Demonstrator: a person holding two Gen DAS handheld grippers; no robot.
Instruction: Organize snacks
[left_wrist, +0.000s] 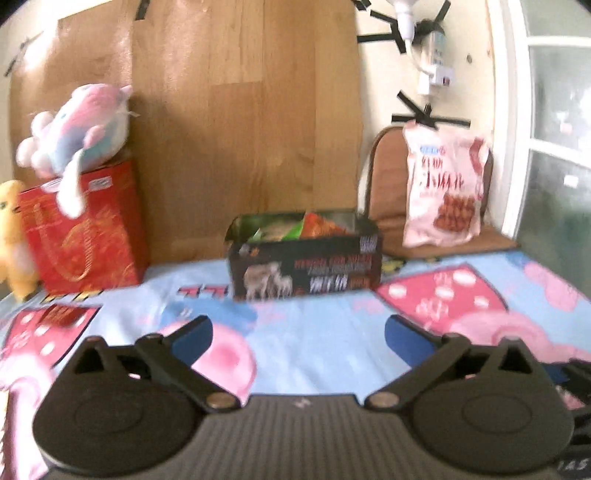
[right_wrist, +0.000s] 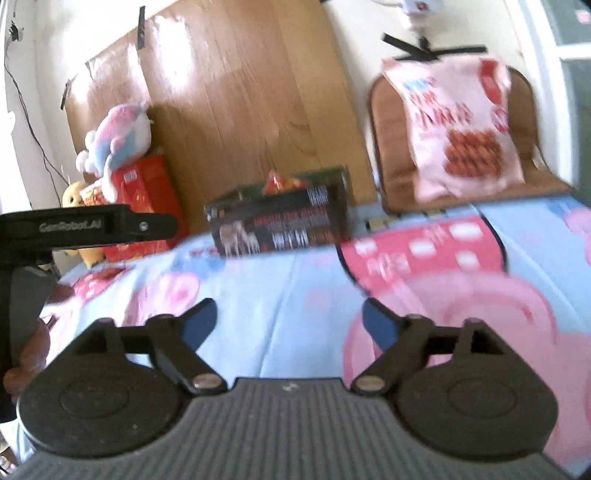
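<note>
A cartoon-print cloth (left_wrist: 314, 332) carries 1 black snack box (left_wrist: 304, 266) and 1 red box (left_wrist: 85, 232).

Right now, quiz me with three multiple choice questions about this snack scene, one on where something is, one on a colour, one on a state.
1. Where is the pink snack bag?
A. inside the dark box
B. propped on the chair
C. flat on the tablecloth

2. What colour is the carton under the plush toy?
A. red
B. green
C. white

3. How is the left claw?
A. shut on a packet
B. open, holding nothing
C. shut and empty

Answers:
1 B, it leans against the brown chair back.
2 A, the red carton has gold patterning.
3 B, its blue-padded fingers stand wide apart over the tablecloth.
</note>
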